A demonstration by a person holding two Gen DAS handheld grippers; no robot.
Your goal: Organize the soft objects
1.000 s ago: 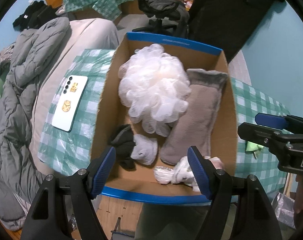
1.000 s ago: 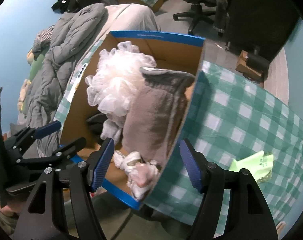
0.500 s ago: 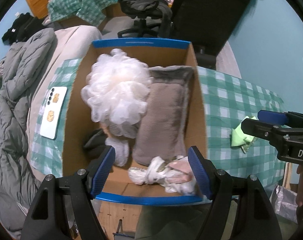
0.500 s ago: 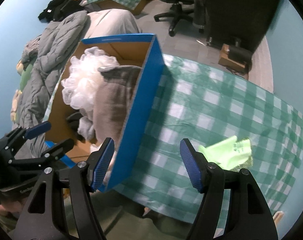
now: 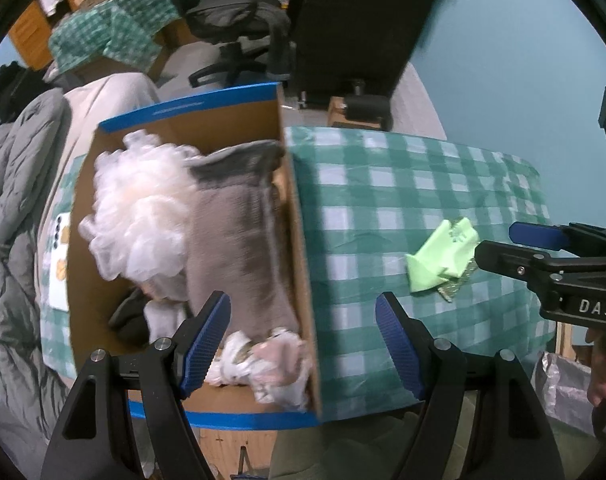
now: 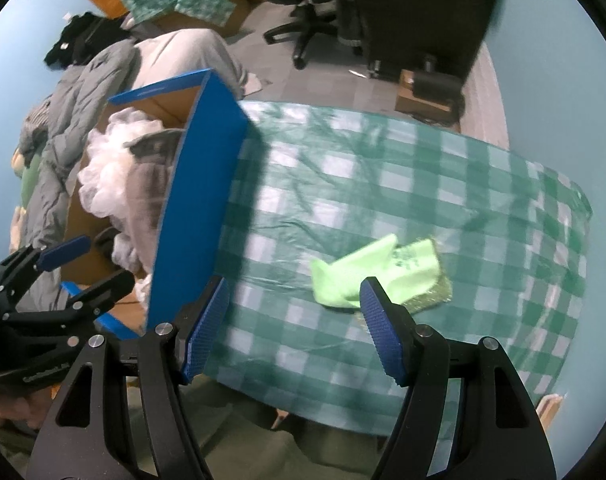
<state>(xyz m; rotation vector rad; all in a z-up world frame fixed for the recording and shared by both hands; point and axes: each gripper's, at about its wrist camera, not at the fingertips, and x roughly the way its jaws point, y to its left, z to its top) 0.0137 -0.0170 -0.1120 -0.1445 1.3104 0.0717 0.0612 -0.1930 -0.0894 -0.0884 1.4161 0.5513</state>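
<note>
A cardboard box (image 5: 295,220) with blue outer walls (image 6: 199,208) stands on the left of the checked table. Inside lie a white mesh bath puff (image 5: 139,216), a grey plush cloth (image 5: 239,232), dark and pale socks (image 5: 143,316) and a crumpled white-pink bundle (image 5: 271,364). A light green cloth (image 6: 367,268) lies on a scrub sponge (image 6: 439,292) on the tablecloth, right of the box. My left gripper (image 5: 303,344) hangs open above the box's right wall. My right gripper (image 6: 293,328) hangs open over the table, the green cloth (image 5: 443,256) just beyond its right finger.
The green checked tablecloth (image 6: 383,168) covers the table. A white phone (image 5: 57,264) lies left of the box. A grey quilt (image 5: 11,216) lies on a bed at left. An office chair (image 6: 315,8), a dark cabinet (image 5: 363,20) and a small carton (image 6: 423,96) stand beyond the table.
Both grippers have swept to the right, from over the box toward the open tablecloth. The green cloth has come nearer the right gripper. Both stay open and empty.
</note>
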